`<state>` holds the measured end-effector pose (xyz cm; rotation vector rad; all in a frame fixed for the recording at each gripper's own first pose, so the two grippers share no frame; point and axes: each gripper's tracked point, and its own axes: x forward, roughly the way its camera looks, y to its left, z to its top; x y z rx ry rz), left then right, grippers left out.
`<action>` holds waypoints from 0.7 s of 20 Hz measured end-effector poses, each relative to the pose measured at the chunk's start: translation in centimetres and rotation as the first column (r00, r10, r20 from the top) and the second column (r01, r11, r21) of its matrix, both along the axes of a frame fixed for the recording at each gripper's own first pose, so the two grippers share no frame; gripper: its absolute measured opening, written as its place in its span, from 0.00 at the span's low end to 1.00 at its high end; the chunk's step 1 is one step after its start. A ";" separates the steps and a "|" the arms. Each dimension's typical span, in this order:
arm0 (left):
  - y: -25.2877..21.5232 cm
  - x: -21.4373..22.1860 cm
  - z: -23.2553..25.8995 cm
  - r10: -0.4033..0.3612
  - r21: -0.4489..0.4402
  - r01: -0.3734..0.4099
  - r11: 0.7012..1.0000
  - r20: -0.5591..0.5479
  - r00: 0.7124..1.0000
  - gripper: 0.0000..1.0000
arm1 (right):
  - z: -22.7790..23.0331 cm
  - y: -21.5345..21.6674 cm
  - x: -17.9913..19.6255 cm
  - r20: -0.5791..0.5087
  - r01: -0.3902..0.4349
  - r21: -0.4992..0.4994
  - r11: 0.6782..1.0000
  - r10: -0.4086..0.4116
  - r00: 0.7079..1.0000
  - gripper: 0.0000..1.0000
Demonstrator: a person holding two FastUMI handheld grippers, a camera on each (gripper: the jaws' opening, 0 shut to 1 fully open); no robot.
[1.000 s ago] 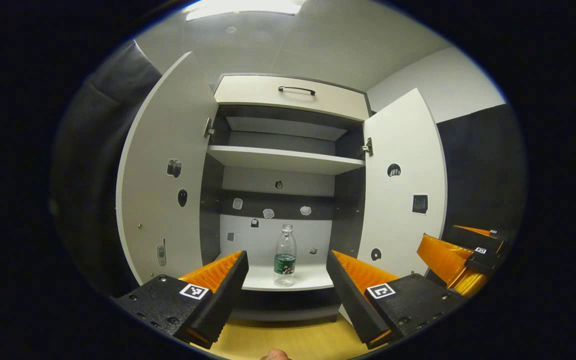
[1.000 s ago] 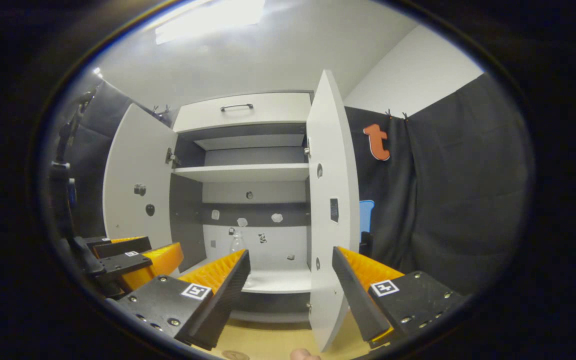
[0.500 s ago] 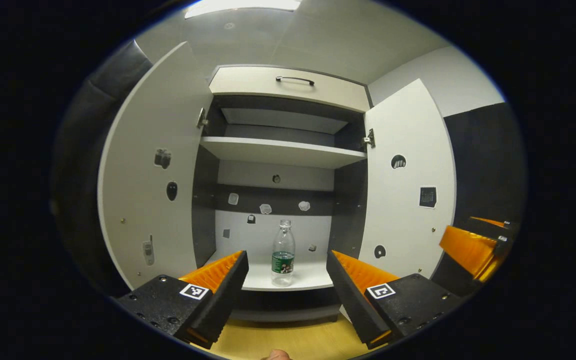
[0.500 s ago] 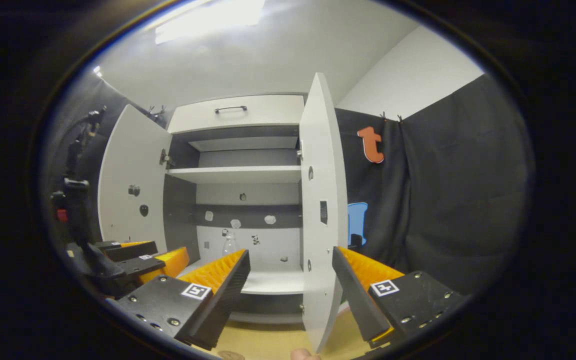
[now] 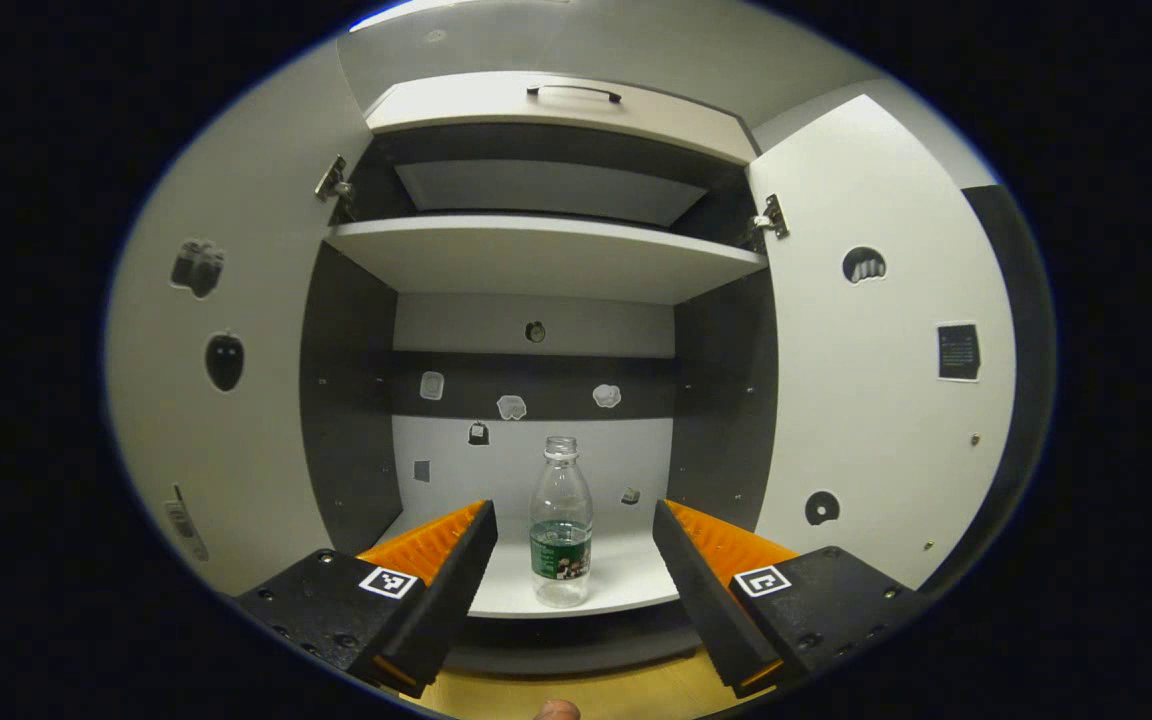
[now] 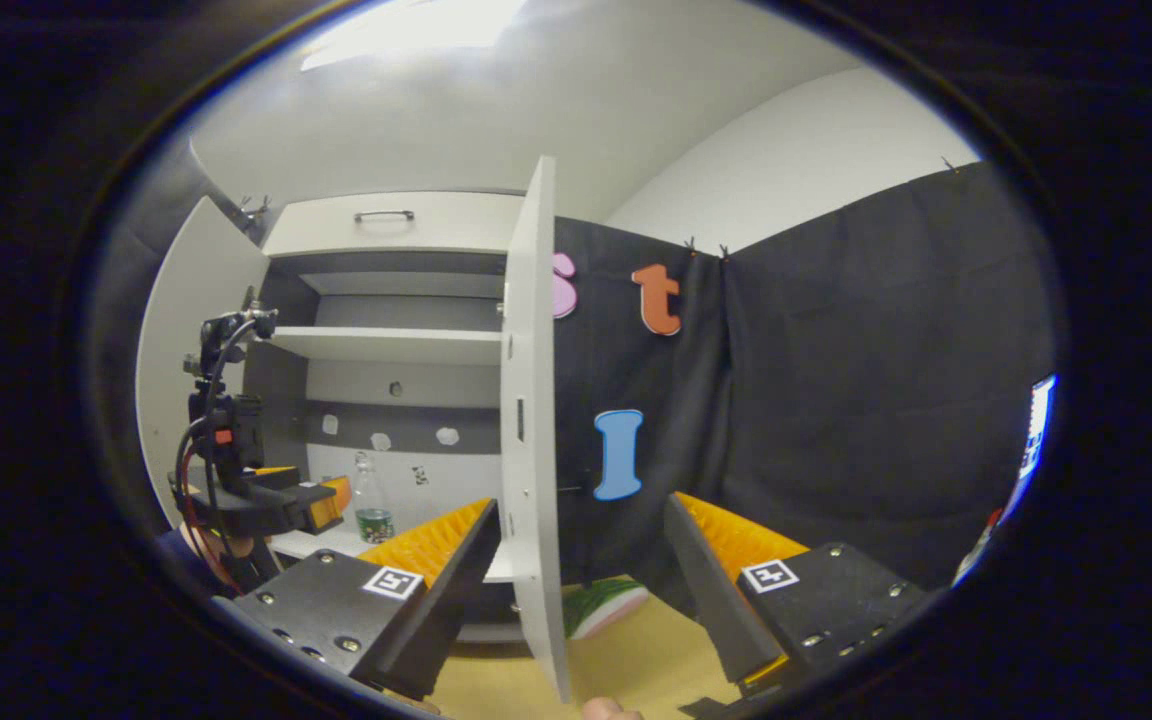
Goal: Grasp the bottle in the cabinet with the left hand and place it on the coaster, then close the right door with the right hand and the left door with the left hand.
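The cabinet (image 5: 536, 255) stands on a light wooden surface (image 6: 626, 660), seen at the bottom of both views. The room has a pale ceiling and walls, and black cloth hangs in the right half of the right gripper view. Inside the cabinet there are two shelves: the upper shelf (image 5: 546, 250) in the upper centre, and the lower shelf (image 5: 626, 580) in the lower centre.

One bottle (image 5: 561, 525) stands upright on the lower shelf, in the lower centre of the left gripper view, between the fingers of the left gripper (image 5: 569, 545) but farther away, not touching them. These fingers are wide apart. The right gripper (image 6: 581, 545) also has its fingers spread, and the edge of the right door (image 6: 531, 430) shows between them.

Compared with half a second ago, the cabinet looks larger in the left gripper view and the bottle is nearer. In the right gripper view the right door has shifted to the left of the frame.

There are two doors, both open; the left door (image 5: 226, 400) fills the left side of the left gripper view. One drawer (image 5: 556, 110) with one handle is on top.
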<state>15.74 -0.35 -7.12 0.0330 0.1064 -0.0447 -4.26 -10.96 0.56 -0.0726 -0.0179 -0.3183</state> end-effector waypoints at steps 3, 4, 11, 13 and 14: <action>0.4 3.5 -1.5 0.009 0.006 -0.009 1.000 -0.020 1.000 0.99 | -0.2 -2.7 -1.2 -0.003 0.097 -0.018 0.995 -0.097 0.995 1.00; 0.5 4.5 -1.9 0.011 0.014 -0.011 1.000 -0.025 1.000 0.99 | -0.3 -3.4 -1.6 -0.006 0.125 -0.025 0.992 -0.125 0.992 1.00; 1.2 9.9 -4.1 0.022 0.010 -0.022 1.000 -0.063 0.998 0.99 | -1.7 -6.3 -3.9 -0.044 0.262 -0.058 0.963 -0.265 0.963 1.00; 1.3 10.8 -4.9 0.023 0.012 -0.022 1.000 -0.083 0.996 0.99 | -2.1 -6.6 -4.3 -0.052 0.280 -0.063 0.958 -0.283 0.958 1.00; 1.5 11.0 -5.2 0.026 0.017 -0.024 1.000 -0.091 0.995 0.98 | -2.2 -6.6 -4.3 -0.058 0.286 -0.061 0.956 -0.289 0.955 1.00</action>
